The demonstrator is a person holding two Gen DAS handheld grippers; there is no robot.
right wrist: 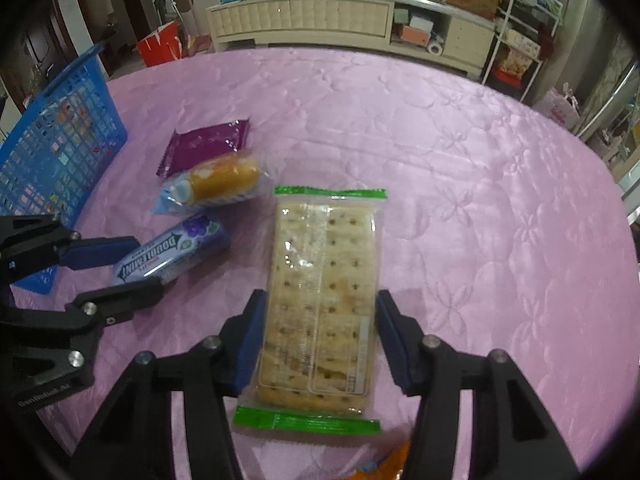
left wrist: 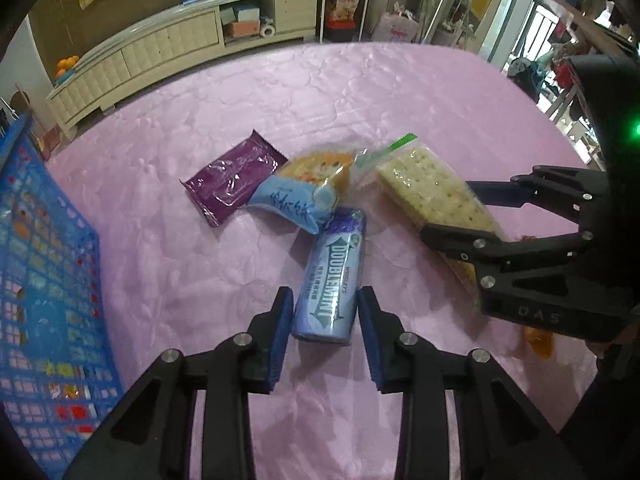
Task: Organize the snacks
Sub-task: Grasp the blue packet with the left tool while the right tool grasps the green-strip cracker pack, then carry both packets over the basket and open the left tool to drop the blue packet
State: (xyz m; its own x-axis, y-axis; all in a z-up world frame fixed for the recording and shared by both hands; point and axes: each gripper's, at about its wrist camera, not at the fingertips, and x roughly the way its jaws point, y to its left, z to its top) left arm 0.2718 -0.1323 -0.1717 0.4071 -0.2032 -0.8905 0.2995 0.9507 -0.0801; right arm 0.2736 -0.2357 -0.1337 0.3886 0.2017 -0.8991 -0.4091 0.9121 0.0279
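A blue Doublemint canister (left wrist: 330, 276) lies on the pink tablecloth, its near end between the blue pads of my left gripper (left wrist: 325, 294), which is shut on it. The right wrist view shows the same grip from the side, with the left gripper (right wrist: 148, 266) on the canister (right wrist: 172, 250). A clear pack of crackers (right wrist: 322, 296) with green sealed ends lies lengthwise between the pads of my right gripper (right wrist: 321, 298). Both pads touch its long edges. In the left wrist view the right gripper (left wrist: 447, 209) straddles the cracker pack (left wrist: 428, 184).
A purple snack wrapper (left wrist: 232, 184) and a small wrapped cake (left wrist: 308, 184) lie just beyond the canister. A blue plastic basket (left wrist: 44, 280) with packets inside stands at the left table edge. An orange packet (right wrist: 394, 458) lies near the right gripper. A cream cabinet stands behind the table (left wrist: 380, 92).
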